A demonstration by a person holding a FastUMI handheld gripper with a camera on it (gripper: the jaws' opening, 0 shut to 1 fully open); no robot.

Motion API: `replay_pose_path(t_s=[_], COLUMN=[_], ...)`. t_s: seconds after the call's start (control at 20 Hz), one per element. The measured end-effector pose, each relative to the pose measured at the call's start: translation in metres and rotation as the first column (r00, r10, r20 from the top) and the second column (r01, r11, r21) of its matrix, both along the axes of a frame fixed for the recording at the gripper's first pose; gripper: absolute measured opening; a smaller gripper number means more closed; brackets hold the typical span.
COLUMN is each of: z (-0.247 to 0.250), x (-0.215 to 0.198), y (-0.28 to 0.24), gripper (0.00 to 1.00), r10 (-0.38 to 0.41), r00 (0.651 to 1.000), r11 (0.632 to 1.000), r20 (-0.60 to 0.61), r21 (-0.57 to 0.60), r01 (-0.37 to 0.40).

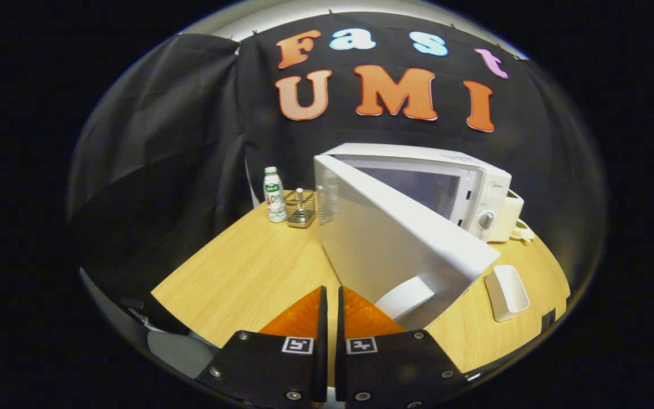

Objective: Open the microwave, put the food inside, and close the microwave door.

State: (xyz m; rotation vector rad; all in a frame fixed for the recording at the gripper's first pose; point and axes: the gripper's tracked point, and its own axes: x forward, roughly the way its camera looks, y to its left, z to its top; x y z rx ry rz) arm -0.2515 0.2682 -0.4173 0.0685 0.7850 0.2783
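Microwave [463, 187] white, door [395, 244] swung wide open; gripper [331, 298] clenched, holding nothing.

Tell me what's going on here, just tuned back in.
The microwave stands on the wooden table with its door swung wide open toward the gripper. The gripper's fingers are nearly together with nothing between them, just short of the door. A white tray lies on the table right of the door.

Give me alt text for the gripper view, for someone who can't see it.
A white microwave oven stands on a light wooden table, its white door swung open toward the gripper, whose jaws are nearly closed on nothing. A small white bottle stands beyond.
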Motion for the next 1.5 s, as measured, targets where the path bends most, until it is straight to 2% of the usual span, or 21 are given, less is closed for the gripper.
replay_pose_path(t_s=[0.15, 0.4, 0.5, 0.55, 0.7, 0.95, 1.15, 1.4, 1.5], z=[-0.009, -0.019, -0.028, -0.033, -0.039, -0.039, -0.034, -0.036, -0.039], x=[0.031, 0.081, 0.097, 0.105, 0.122, 0.155, 0.187, 0.222, 0.222], y=[-0.031, -0.075, -0.095, -0.104, -0.121, -0.133, -0.143, -0.155, -0.152], gripper=[0.06, 0.06, 0.06, 0.02, 0.01, 0.01, 0.01, 0.03, 0.02], r10=[-0.088, -0.175, -0.227, -0.253, -0.306, -0.315, -0.325, -0.358, -0.344], r00=[0.996, 0.984, 0.973, 0.967, 0.951, 0.947, 0.94, 0.927, 0.933], r11=[0.996, 0.982, 0.967, 0.958, 0.937, 0.917, 0.909, 0.915, 0.922], r20=[-0.012, 0.034, 0.038, 0.033, 0.031, 0.067, 0.106, 0.112, 0.109], r21=[-0.01, -0.068, -0.111, -0.129, -0.169, -0.235, -0.238, -0.157, -0.149], r01=[0.088, 0.177, 0.229, 0.255, 0.307, 0.322, 0.341, 0.373, 0.357])
